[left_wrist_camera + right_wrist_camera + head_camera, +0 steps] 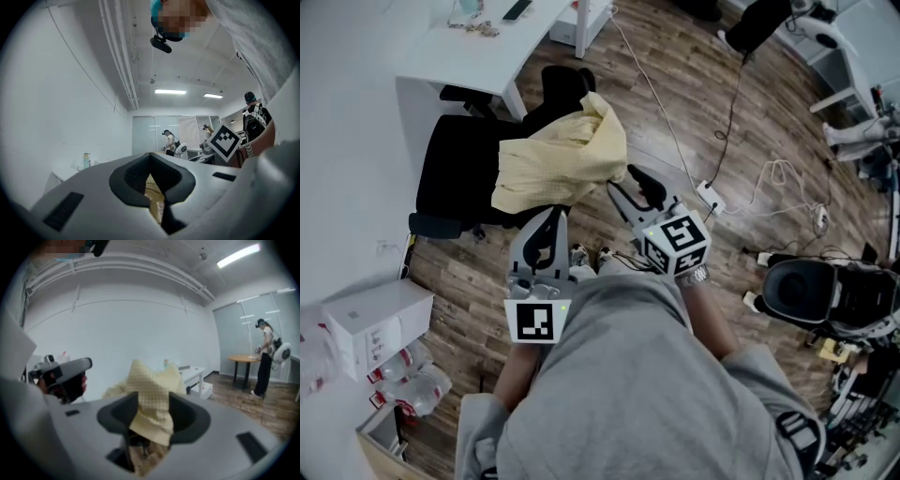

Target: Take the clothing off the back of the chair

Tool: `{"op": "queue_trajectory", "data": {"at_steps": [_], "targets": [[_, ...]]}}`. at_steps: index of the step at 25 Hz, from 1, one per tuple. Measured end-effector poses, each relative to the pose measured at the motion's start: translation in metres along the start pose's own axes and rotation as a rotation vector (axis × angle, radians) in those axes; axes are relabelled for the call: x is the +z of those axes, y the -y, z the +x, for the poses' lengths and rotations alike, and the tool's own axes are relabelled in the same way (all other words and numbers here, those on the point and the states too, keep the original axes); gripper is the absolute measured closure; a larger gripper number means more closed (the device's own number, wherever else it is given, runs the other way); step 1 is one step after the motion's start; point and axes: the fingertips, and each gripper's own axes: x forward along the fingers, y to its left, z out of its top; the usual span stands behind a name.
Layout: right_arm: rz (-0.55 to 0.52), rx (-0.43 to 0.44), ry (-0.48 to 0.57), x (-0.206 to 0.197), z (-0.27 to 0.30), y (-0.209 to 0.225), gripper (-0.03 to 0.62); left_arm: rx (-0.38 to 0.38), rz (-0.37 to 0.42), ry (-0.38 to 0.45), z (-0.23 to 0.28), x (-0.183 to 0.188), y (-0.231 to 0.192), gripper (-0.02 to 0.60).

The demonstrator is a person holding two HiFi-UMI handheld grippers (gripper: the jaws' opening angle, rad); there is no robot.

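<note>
A pale yellow garment (562, 155) lies draped over the back of a black office chair (455, 173) that stands by the desk. My right gripper (633, 187) is at the garment's right edge with its jaws apart; in the right gripper view the yellow cloth (150, 394) shows in the gap between the pads, and the pads do not press on it. My left gripper (551, 217) hovers just below the garment's lower edge, its fingers together and holding nothing. In the left gripper view only a thin tan sliver shows past the jaws.
A white desk (478, 47) stands behind the chair. A white box (375, 319) and plastic bottles (408, 380) lie at the left. A power strip (712, 197) with cables crosses the wooden floor to the right, near another black seat (811, 291). A person (265, 357) stands far off.
</note>
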Motion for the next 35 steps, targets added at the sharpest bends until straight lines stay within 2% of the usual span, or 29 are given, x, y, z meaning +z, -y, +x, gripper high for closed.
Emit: {"op": "queue_trajectory", "data": {"at_steps": [7, 14, 19, 23, 25, 29, 35], "targets": [[0.035, -0.037, 0.014, 0.008, 0.012, 0.017, 0.352, -0.023, 0.004, -0.018, 0.000, -0.007, -0.015, 0.551], [0.050, 0.003, -0.056, -0.001, 0.028, 0.018, 0.342, -0.008, -0.006, -0.018, -0.003, -0.009, -0.029, 0.551], [0.086, 0.015, -0.056, -0.002, 0.031, 0.017, 0.342, 0.010, -0.032, -0.034, -0.008, -0.014, -0.036, 0.551], [0.079, 0.021, -0.059, -0.003, 0.035, 0.016, 0.345, 0.017, -0.009, -0.037, -0.012, -0.015, -0.042, 0.551], [0.074, 0.011, -0.051, -0.002, 0.033, 0.017, 0.364, 0.022, -0.005, -0.032, -0.014, -0.015, -0.042, 0.551], [0.063, -0.020, -0.030, 0.000, 0.029, 0.019, 0.450, 0.027, -0.015, -0.028, -0.014, -0.017, -0.041, 0.551], [0.029, -0.025, -0.009, 0.006, 0.029, 0.012, 0.514, 0.007, 0.000, -0.037, -0.012, -0.018, -0.037, 0.550]]}}
